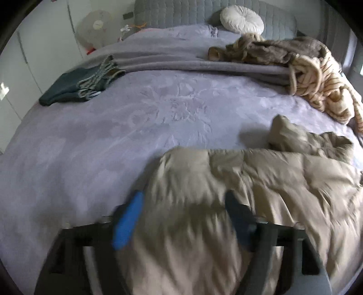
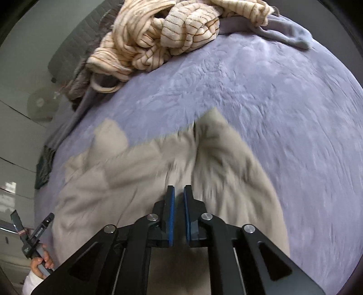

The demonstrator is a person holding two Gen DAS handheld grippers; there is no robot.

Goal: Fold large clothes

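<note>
My left gripper (image 1: pixel 183 204) has its fingers spread wide, and the beige puffer jacket (image 1: pixel 238 192) bulges up between them; the blue pad of one finger (image 1: pixel 128 223) shows at the jacket's left edge, while the other finger lies half sunk in the padding. The picture is blurred there, so I cannot tell whether the pads press the fabric or only straddle it.

My right gripper (image 2: pixel 179 192) has its two blue pads nearly together with a narrow slit between them. The jacket (image 2: pixel 222 163) lies directly under and ahead of the tips, but I cannot tell whether any cloth is caught in the slit.

The jacket lies crumpled on the lilac bedspread (image 1: pixel 113 136), stretching from my left gripper off to its right, with a peak of fabric standing up beyond it. From the right gripper it spreads forward and to the left, toward my hand (image 2: pixel 42 263) on the other handle.

Far ahead of the left gripper and to the right sits a heap of cream striped clothes (image 1: pixel 326 90) touching a brown furry garment (image 1: pixel 272 51). Ahead to the left lies a folded dark green garment (image 1: pixel 70 87). A round white cushion (image 1: pixel 241 19) rests against the headboard.
</note>
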